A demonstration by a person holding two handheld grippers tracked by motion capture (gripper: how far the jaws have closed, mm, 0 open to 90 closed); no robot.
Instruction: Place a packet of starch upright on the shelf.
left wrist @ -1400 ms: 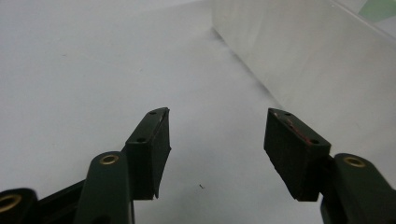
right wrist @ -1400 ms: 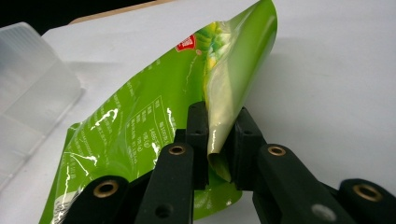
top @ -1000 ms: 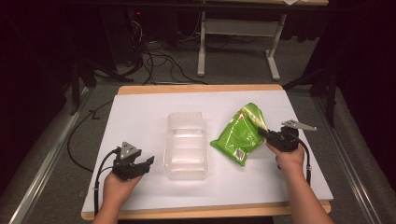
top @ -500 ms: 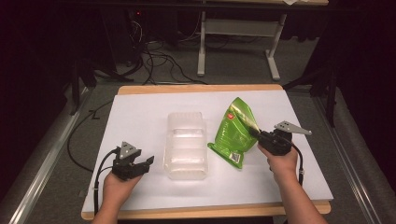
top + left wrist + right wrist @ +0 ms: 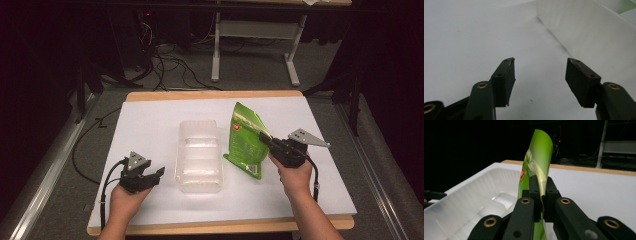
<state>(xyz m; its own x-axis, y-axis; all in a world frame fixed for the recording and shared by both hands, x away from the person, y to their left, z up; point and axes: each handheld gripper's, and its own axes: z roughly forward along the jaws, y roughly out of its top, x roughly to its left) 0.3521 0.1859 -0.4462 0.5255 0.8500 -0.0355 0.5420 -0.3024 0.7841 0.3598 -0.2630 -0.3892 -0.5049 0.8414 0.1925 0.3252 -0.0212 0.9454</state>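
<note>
Green pouch (image 5: 246, 141) now upright in right gripper (image 5: 265, 140)

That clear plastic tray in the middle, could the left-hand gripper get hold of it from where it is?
Probably yes. The left gripper is open beside the clear tray, with bare white table between them, and the tray's near wall faces its fingers.

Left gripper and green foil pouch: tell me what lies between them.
In the high view, the clear plastic tray lies between the left gripper and the green foil pouch.
</note>
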